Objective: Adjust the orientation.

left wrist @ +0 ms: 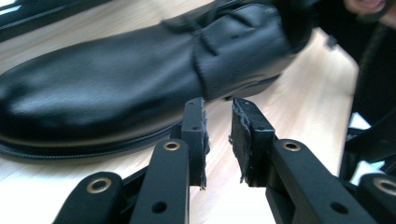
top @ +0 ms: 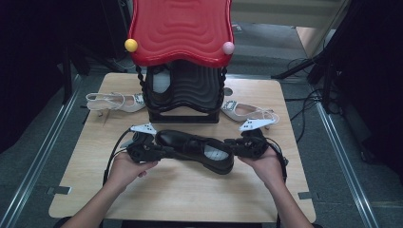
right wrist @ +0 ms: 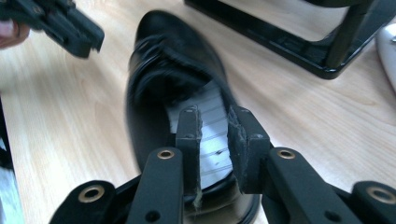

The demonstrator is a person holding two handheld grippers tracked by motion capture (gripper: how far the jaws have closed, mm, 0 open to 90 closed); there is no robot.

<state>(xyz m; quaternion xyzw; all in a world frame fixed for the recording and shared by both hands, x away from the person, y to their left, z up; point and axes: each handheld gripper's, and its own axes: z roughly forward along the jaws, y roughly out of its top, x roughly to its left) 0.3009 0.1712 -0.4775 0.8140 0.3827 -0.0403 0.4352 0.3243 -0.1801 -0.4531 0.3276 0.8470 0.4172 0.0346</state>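
Shoe: the black shoe (top: 197, 149) lies on the table (top: 190, 194), before the rack (top: 183, 95).
Left gripper (left wrist: 218, 125): narrowly parted, empty, beside the toe.
Right gripper (right wrist: 214, 135): narrowly parted over the heel; the rim should be seated fully between the pads before lifting.

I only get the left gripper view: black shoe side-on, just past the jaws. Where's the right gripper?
Observer: The right gripper is at the heel end of the shoe. Its jaws stand over the insole with a narrow gap and pinch nothing that I can see.
Operator: What's behind the shoe?
Observer: A black rack with a red top.
Operator: Any other shoes?
Observer: A second black shoe sits in the rack. One white shoe lies to the left of the rack and another white shoe to the right.
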